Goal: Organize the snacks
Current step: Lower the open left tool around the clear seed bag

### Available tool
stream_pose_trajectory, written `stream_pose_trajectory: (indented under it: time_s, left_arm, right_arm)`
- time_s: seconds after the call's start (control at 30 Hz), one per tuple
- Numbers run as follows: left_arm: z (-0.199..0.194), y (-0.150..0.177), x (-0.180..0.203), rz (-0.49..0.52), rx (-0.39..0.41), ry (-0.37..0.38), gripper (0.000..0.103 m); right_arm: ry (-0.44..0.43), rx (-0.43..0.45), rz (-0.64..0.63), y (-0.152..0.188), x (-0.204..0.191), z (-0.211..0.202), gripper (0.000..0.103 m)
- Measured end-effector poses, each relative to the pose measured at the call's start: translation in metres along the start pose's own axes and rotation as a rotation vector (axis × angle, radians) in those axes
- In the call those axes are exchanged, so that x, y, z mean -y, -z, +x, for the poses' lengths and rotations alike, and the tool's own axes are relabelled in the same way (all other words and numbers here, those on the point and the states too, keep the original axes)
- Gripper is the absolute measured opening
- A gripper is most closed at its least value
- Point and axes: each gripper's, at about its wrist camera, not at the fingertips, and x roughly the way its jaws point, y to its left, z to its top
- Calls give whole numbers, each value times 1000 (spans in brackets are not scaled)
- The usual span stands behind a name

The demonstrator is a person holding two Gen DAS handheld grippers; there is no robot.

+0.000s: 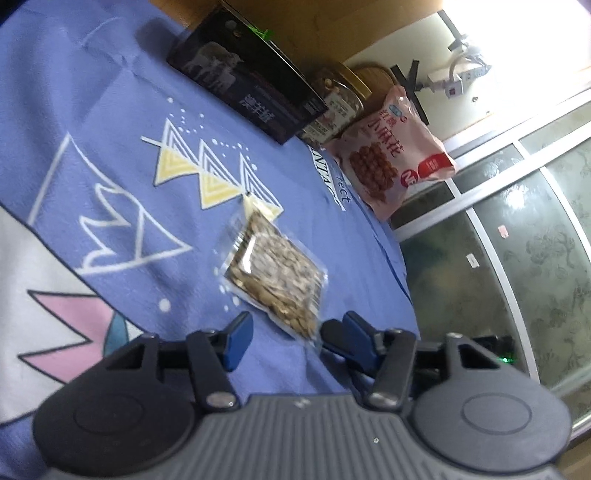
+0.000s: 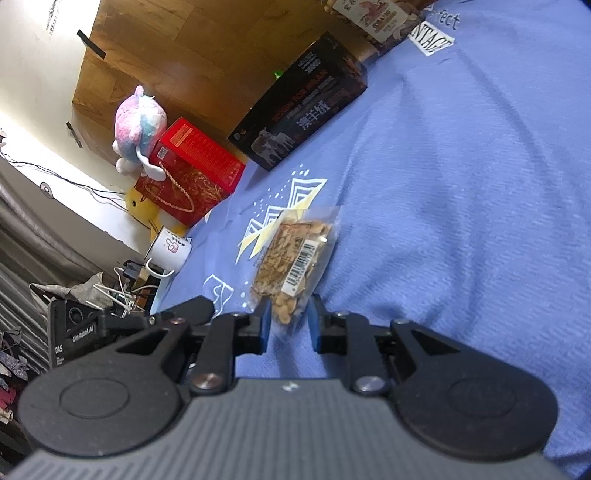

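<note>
Here, the right gripper (image 2: 288,317) clamps its fingers on a clear nut packet (image 2: 295,254) atop the blue bedsheet (image 2: 461,184); the left gripper (image 1: 286,332) has its fingers apart.

Bed covered by a blue printed sheet (image 1: 110,110). Wooden headboard (image 2: 177,48) behind it. White wall (image 2: 33,55) with cables. Frosted patterned glass door (image 1: 517,277) in a white frame beside the bed. Bright light in the upper corner (image 1: 517,22). Plush toy (image 2: 138,122), red box (image 2: 195,162), mug (image 2: 168,249) at the bedside.
</note>
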Motion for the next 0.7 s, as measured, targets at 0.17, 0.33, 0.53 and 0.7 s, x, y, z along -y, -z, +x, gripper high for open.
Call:
stream_pose_trajectory:
  time_s: [0.17, 0.33, 0.53, 0.7]
  left_arm:
    - [2, 3, 1, 0, -6, -3, 48]
    - [4, 4, 2, -1, -17, -3, 40]
    - [10, 12, -1, -19, -51, 9, 22]
    - [10, 18, -1, -20, -66, 14, 14]
  right_arm:
    - [-9, -12, -25, 0, -6, 8, 24]
    - [-17, -26, -47, 1, -10, 15, 23]
    - [-8, -23, -63, 4, -11, 15, 14]
    - [-4, -21, -73, 8, -12, 13, 10]
